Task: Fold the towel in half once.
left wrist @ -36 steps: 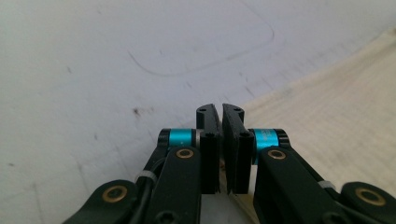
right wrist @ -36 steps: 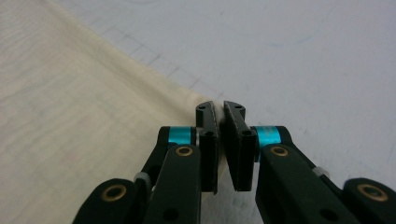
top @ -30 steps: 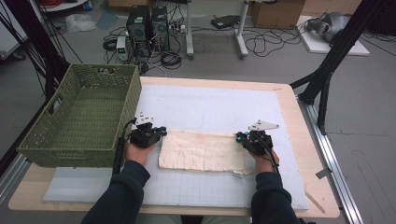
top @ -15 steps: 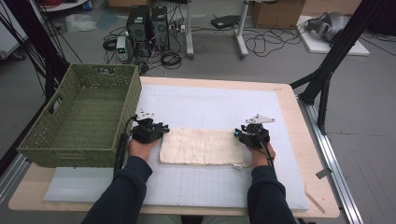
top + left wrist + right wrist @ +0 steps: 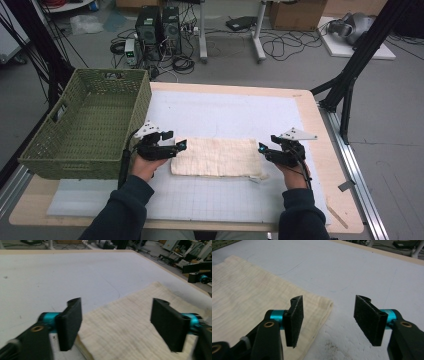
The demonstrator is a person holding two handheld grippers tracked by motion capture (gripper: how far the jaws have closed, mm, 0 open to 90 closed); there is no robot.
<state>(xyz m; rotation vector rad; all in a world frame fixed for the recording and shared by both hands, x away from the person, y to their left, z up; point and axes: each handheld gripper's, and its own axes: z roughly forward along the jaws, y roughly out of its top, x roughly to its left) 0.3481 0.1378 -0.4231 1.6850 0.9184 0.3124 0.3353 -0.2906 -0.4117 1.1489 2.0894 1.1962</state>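
Both grippers, left gripper (image 5: 179, 146) and right gripper (image 5: 264, 150), have just been opening, releasing our folded cloth (image 5: 215, 157); next, regrip toward the basket (image 5: 90, 160) at nine o'clock.

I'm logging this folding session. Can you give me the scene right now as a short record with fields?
cloth: cream folded rectangular cloth, flat on the white mat
left gripper: at the cloth's left end, jaws just opened, nothing held
right gripper: at its right end, jaws just opened, nothing held
basket: green woven basket, left of the cloth
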